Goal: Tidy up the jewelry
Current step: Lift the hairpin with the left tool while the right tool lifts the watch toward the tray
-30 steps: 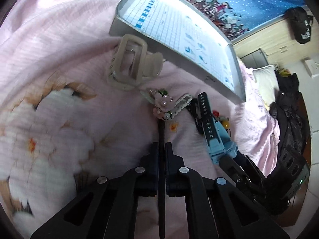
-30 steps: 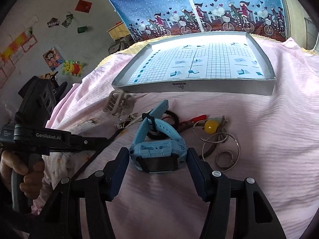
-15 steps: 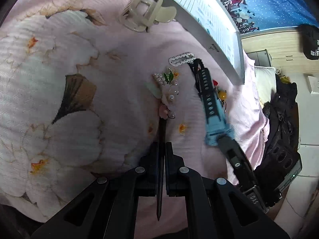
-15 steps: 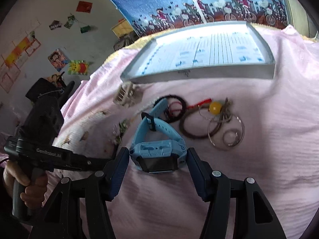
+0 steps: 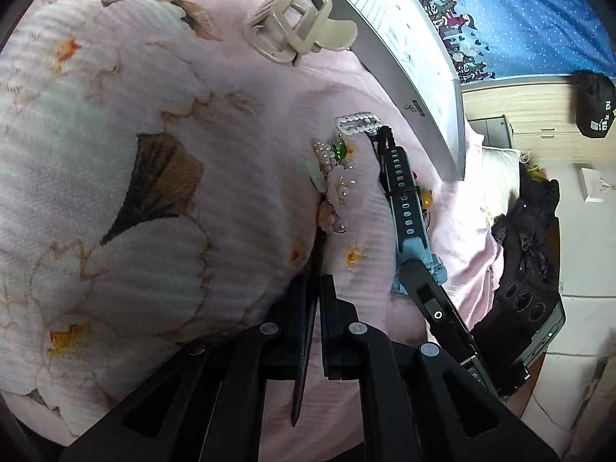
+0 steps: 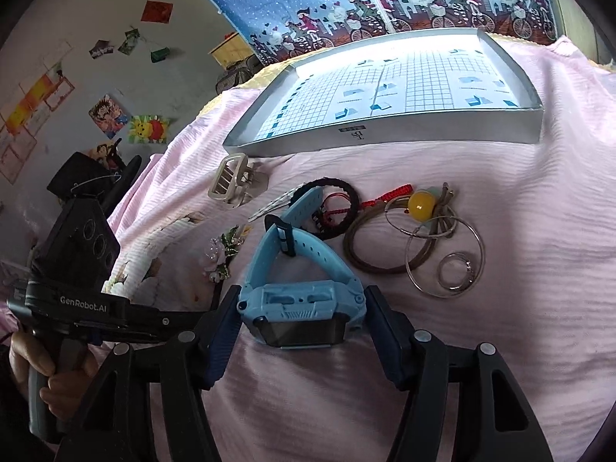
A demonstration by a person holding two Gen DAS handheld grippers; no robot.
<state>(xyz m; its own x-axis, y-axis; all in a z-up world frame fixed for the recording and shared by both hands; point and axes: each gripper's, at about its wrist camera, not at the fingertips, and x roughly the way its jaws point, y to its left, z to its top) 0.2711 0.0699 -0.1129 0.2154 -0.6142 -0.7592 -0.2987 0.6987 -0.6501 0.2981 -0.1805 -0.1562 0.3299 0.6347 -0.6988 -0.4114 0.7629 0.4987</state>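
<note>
Pink bedspread (image 6: 519, 200), tray (image 6: 385, 134) beyond: left gripper (image 5: 315, 292) pinches the flowered hairpin (image 5: 338, 188), right gripper (image 6: 302, 319) clamps the blue watch (image 6: 302, 304), both poised for tray-bound lifts.

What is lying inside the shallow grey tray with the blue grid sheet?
The shallow grey tray holds only its blue grid sheet; no jewelry shows on it. What lies beneath the sheet is covered.

Bed with ribbed pink flower-print cover (image 6: 519, 200) carries: shallow grey grid-lined cardboard tray (image 6: 385, 133), beige plastic claw clip (image 6: 235, 183), black braided ring (image 6: 338, 208), brown cord loop (image 6: 369, 254), metal key rings with yellow bead (image 6: 446, 265), pearl flower hairpin (image 5: 337, 186).
</note>
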